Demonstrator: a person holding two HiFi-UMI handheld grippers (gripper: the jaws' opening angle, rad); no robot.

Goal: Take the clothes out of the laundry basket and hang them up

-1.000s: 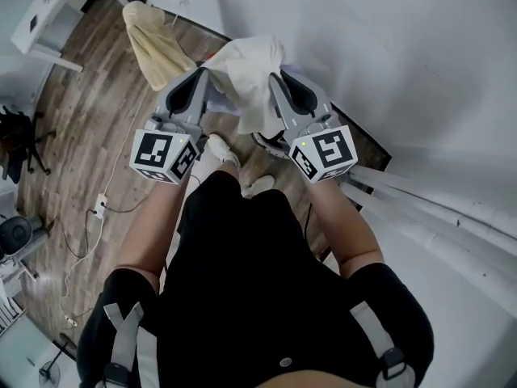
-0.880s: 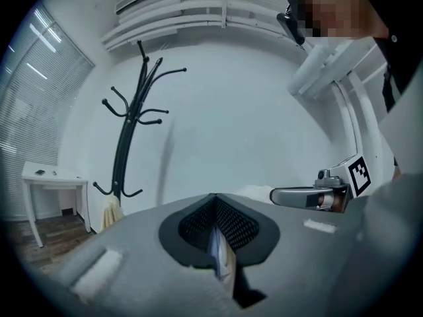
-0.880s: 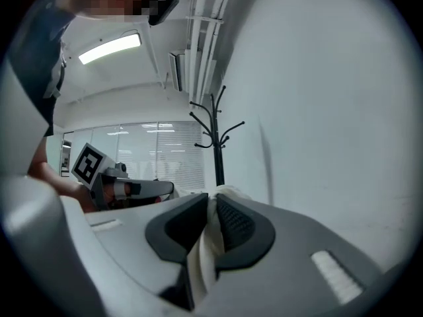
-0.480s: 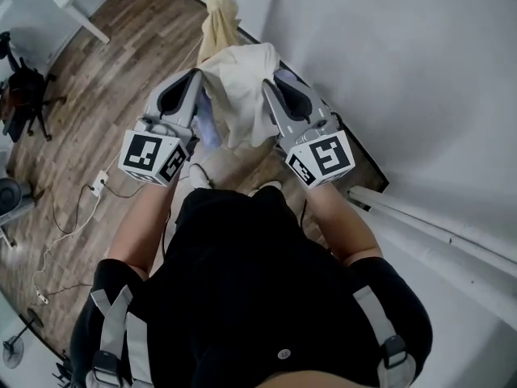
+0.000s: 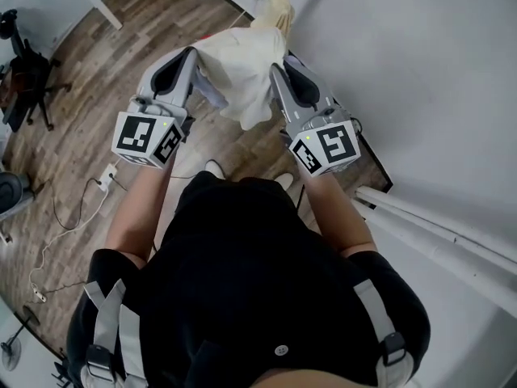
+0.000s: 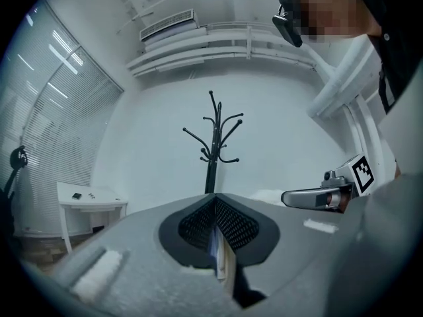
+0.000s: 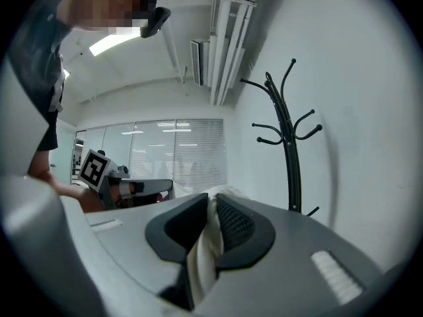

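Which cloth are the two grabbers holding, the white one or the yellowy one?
The white cloth, pinched at its sides by the left gripper and the right gripper. The yellowish cloth hangs farther off, touched by neither.

A white table is parked next to the blinds, and an AC unit is mounted way up on the wall. A corded power strip is left lying on the wood floor. White pipes are run along the wall.
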